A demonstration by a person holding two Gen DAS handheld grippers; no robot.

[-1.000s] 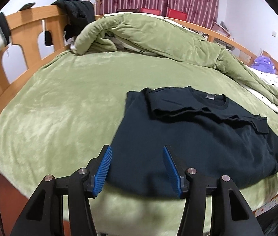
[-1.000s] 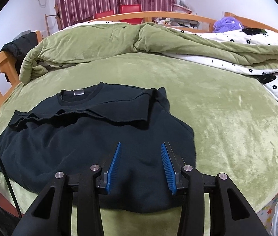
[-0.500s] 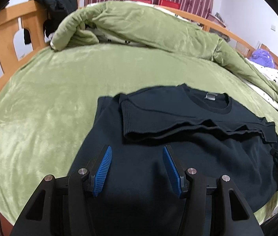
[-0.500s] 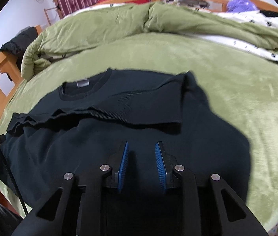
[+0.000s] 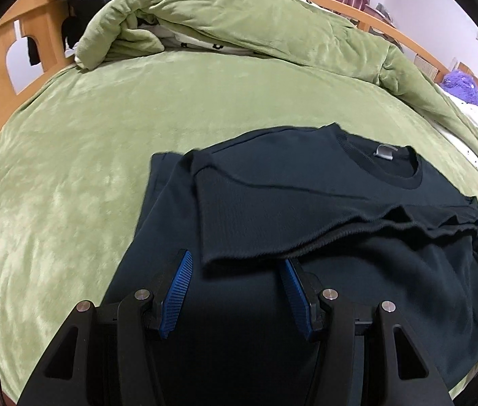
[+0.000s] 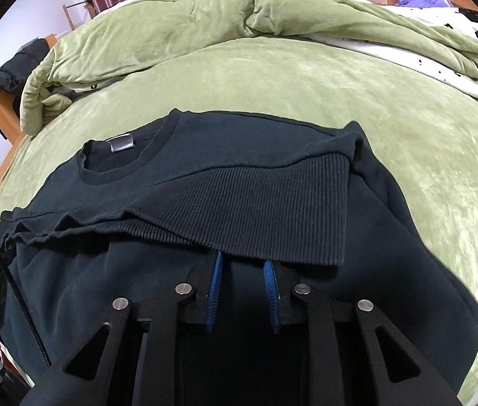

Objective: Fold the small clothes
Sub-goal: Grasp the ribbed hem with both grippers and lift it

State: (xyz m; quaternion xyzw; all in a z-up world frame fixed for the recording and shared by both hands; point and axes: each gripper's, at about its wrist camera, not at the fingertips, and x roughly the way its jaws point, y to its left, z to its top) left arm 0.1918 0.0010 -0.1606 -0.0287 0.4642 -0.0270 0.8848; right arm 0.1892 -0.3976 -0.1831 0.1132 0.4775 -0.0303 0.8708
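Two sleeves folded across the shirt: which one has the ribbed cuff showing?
The sleeve on the right gripper's side: its end is a broad ribbed band. The other sleeve ends in a plain stitched hem.

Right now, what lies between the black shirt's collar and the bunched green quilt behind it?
Only bare green bed cover; both wrist views show it between the collar and the quilt.

Both wrist cams pitched steeply down, close over the near edge of the bed (image 5: 70, 169). Shared: black sweatshirt (image 5: 306, 203), far heaped quilt (image 6: 205, 27).
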